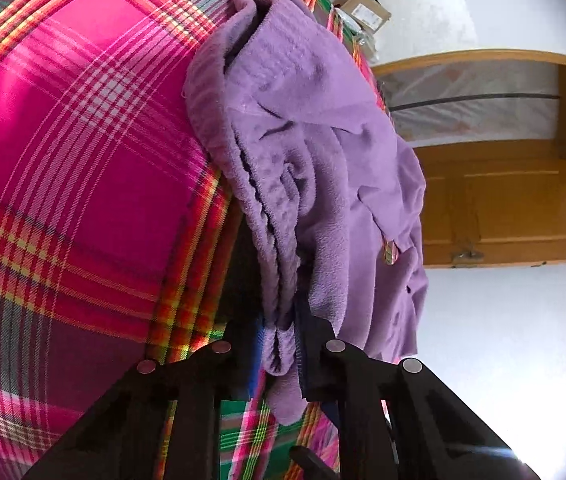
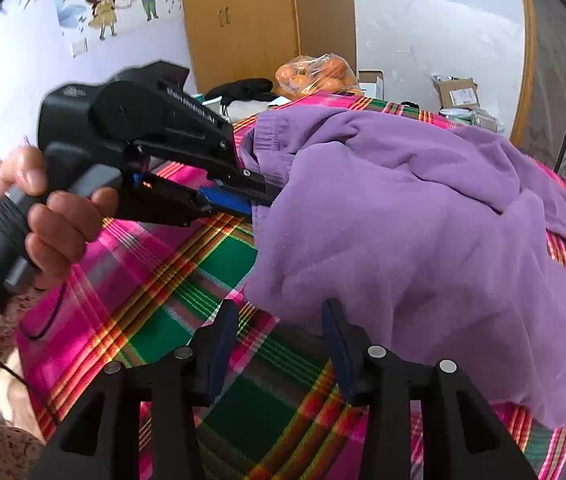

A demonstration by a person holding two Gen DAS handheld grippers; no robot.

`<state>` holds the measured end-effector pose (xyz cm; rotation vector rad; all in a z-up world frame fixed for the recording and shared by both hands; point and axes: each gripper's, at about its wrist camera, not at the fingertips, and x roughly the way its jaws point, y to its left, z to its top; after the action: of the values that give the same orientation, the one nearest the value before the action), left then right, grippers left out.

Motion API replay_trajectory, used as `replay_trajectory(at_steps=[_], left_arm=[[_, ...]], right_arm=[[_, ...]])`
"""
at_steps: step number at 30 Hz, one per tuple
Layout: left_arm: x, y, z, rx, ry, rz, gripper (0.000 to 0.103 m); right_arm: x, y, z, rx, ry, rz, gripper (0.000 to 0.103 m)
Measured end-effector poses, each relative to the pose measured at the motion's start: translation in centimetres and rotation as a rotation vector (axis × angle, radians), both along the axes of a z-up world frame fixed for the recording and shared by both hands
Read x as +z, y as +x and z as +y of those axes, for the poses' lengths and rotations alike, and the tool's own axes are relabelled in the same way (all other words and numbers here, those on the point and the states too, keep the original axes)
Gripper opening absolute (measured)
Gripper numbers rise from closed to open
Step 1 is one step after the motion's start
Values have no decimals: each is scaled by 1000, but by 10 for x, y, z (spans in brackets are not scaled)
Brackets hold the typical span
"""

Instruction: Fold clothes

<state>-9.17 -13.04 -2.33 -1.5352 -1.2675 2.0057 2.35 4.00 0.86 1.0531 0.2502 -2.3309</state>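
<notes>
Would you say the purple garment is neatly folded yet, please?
Not yet. The purple garment lies bunched and creased on the plaid cloth, one edge pinched in the left tool.

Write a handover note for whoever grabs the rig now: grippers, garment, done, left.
Left hand-held gripper: shut on a bunched edge of the purple garment.
Right hand-held gripper: open, empty, near the garment's front edge.
Garment: crumpled heap on the plaid bedcover.
Done: one edge gripped; no neat fold visible.
Left: probably grab a second edge with the right, spread flat, then fold.
</notes>
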Motion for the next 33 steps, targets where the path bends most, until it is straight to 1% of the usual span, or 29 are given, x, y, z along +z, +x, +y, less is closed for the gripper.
replay_trajectory(at_steps=[6,8,9,10,11,12,13,15,21,26,33], left_arm=[[6,4,-7,14,-1,15,10],[7,5,-10,21,0,18,10],[8,5,-12,25,1,19,10],[9,5,-13,27,1,21,10],[9,6,-16,27,0,24,9],[9,7,-18,28,0,24,9],[10,9,-21,30,0,25,9],[11,12,-26,35,0,25,9],[17,21,-43,53,-7,33,9],[20,33,-55,67,-12,29,9],[20,52,-72,83,-27,15,9]], right_arm=[[-7,-6,-12,6,67,-14,44],[-8,-7,-12,-9,85,-5,41],[-8,-8,-11,-19,95,3,33],[-8,-8,-11,-29,104,10,27],[-8,-8,-10,-44,113,16,24],[-7,-10,-9,-59,117,20,17],[-7,-11,-7,-69,114,21,13],[-3,-12,-4,-78,100,29,9],[9,-10,10,-95,71,31,7],[18,-1,26,-104,65,20,5],[22,19,32,-89,109,28,4]])
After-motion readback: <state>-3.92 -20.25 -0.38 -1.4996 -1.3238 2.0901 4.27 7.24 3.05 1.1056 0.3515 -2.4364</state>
